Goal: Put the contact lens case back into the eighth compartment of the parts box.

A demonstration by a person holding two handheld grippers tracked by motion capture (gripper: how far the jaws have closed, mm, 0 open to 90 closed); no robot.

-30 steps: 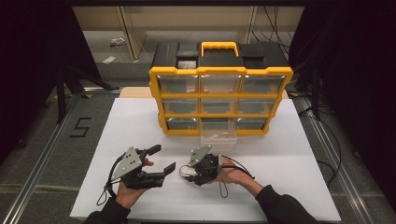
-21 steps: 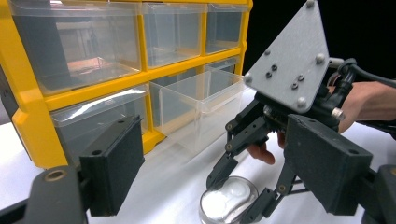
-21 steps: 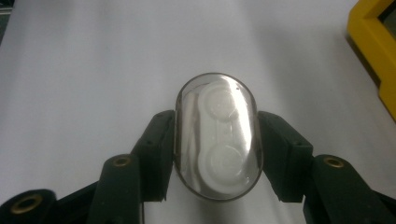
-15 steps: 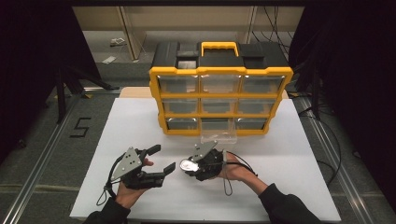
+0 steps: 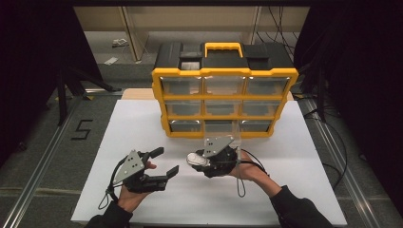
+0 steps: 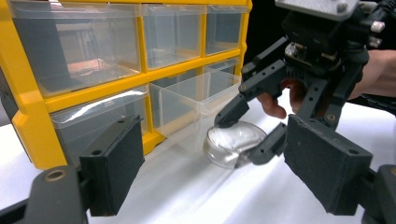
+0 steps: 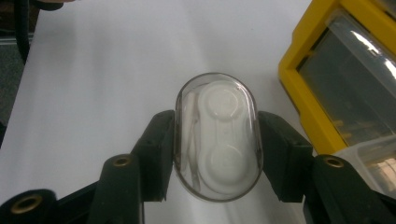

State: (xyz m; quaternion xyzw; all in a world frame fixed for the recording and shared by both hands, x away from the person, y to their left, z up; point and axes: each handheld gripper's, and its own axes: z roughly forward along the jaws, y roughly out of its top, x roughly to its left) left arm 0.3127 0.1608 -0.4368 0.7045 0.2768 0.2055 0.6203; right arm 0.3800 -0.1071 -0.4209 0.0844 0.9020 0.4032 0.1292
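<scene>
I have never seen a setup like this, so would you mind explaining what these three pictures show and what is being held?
No robot here: a person holds a hand-operated grasping tool in each hand. The high view looks down from above the person's side; the other two come from cameras riding on each tool.

On the white table stands a yellow organiser of clear drawers; the bottom middle drawer is pulled out.

The right tool is closed on a clear oval case, squeezed between both jaws; two round cups show inside it, like a contact lens case. The left gripper view shows it held by the open drawer.

The left tool is open and holds nothing.
</scene>
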